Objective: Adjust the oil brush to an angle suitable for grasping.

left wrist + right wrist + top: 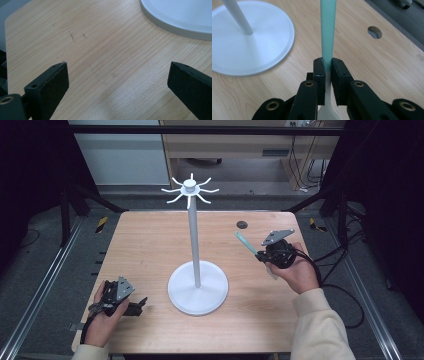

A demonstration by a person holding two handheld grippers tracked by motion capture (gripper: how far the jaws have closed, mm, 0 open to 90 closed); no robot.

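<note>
A white stand rises from a round base at the table's middle, with a ring of hooks at its top. My right gripper is raised to the right of it, shut on a utensil with a teal handle that slants up and left toward the pole. In the right gripper view the jaws pinch the teal handle where it turns white, with the base to the left. My left gripper rests low at the front left, open over bare wood, the base just ahead.
The wooden table has a small dark hole at the back right, also in the right gripper view. Black frame posts and rails flank the table. Cables trail on the floor at the right.
</note>
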